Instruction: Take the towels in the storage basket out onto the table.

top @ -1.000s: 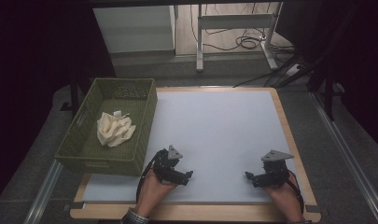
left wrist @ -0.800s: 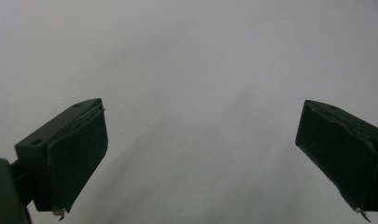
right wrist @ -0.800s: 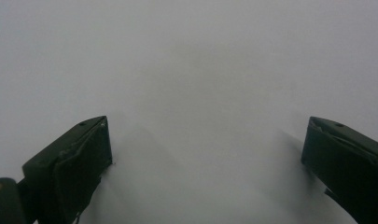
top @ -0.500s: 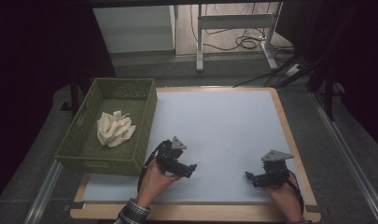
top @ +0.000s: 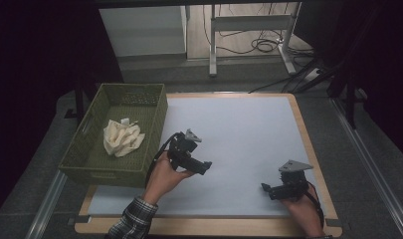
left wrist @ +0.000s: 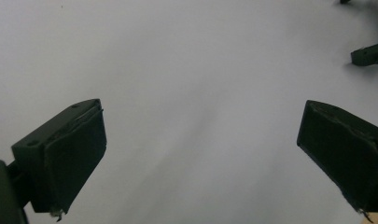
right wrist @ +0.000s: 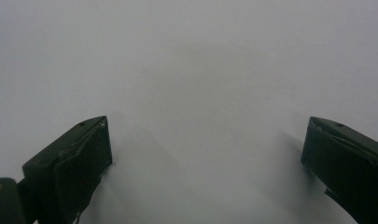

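Note:
My left gripper (top: 205,166) is held above the white mat (top: 239,124) just right of the green basket (top: 154,114), its jaws pointing right. In the left gripper view it (left wrist: 200,112) stands open with only bare mat between the pads. My right gripper (top: 265,188) rests low near the mat's front right corner, jaws pointing left. It (right wrist: 207,126) is open too, with nothing held. A crumpled cream cloth (top: 121,139) lies inside the basket. One jaw tip of the other gripper (left wrist: 369,53) shows at the top right of the left gripper view.
The mat lies on a wooden-edged table (top: 308,144). The woven basket sits at the left edge and overhangs the table's side. Beyond the far edge stand a white cabinet (top: 144,30) and a metal frame (top: 249,22) with cables on the floor.
My left gripper has lifted and moved away from the front edge toward the mat's middle, its sleeve now in view. The right gripper has stayed put.

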`<state>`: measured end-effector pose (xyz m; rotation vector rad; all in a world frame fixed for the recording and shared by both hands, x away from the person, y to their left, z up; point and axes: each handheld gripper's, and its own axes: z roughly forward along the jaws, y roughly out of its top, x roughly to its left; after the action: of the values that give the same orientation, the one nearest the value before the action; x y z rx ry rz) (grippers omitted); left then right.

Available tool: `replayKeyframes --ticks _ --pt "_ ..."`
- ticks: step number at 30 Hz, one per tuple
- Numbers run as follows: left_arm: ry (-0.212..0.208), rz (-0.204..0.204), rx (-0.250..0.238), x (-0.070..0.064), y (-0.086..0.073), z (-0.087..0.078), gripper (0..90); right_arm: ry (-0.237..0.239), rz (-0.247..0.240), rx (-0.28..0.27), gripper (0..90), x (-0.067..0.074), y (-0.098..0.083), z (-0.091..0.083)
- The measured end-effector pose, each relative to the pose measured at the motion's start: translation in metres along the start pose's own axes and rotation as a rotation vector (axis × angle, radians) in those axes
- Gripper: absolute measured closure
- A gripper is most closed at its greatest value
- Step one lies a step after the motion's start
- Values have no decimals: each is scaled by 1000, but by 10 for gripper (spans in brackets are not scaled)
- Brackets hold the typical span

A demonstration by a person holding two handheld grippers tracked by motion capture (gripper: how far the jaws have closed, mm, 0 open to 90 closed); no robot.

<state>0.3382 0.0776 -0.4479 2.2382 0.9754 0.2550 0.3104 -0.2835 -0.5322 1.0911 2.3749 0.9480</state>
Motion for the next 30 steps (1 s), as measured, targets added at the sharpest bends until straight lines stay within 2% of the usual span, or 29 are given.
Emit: replayKeyframes --ticks 2,8,13,14,16,30 --pt "-4 4 4 3 5 -5 18 -1 0 0 17 0 0 0" --pt "31 -7 11 20 16 -19 18 0 0 -3 17 0 0 0" --pt "49 -17 19 36 20 -27 23 0 0 -2 16 0 0 0" --pt "62 -25 22 43 20 -30 24 -1 -1 -2 17 0 0 0" --pt "67 -29 24 46 21 -32 24 -1 -1 -2 17 0 0 0" --pt "170 -130 29 100 15 -64 48 0 -1 -3 16 0 0 0"
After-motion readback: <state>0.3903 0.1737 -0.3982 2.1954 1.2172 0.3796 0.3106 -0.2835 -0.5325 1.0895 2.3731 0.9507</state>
